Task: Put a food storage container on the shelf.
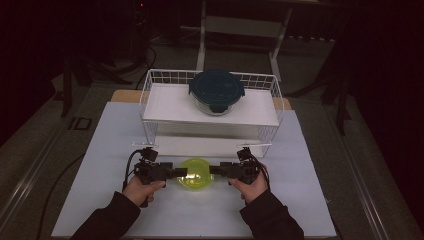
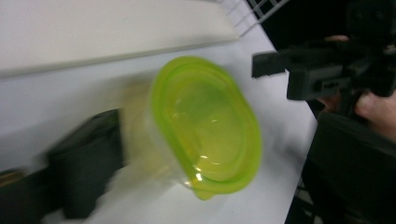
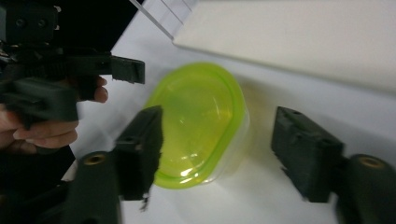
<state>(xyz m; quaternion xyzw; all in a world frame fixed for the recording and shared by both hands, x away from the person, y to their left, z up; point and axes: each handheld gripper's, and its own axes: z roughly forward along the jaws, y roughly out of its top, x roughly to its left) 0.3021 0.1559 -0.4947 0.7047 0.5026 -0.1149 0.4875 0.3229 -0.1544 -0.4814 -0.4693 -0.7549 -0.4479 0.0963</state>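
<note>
Two grippers flank one tub (image 1: 196, 173) with a green lid, which sits on the white table (image 1: 115, 150) just in front of the wire rack (image 1: 150, 95).

Left gripper (image 1: 183, 173): comes in from the tub's left, tips at the lid's edge. In its own view one blurred jaw sits beside the tub's clear wall; whether it touches cannot be told, and the second jaw is out of frame. Nothing shows it clamping.

Right gripper (image 3: 217, 149): jaws stand apart with the tub between them. One jaw overlaps the lid's rim in the picture; the other stands well clear of the tub. No grip is made.

Rack: on its white shelf (image 1: 165, 102) stands a glass bowl (image 1: 216, 92) with a dark blue lid, well apart from the tub.
</note>
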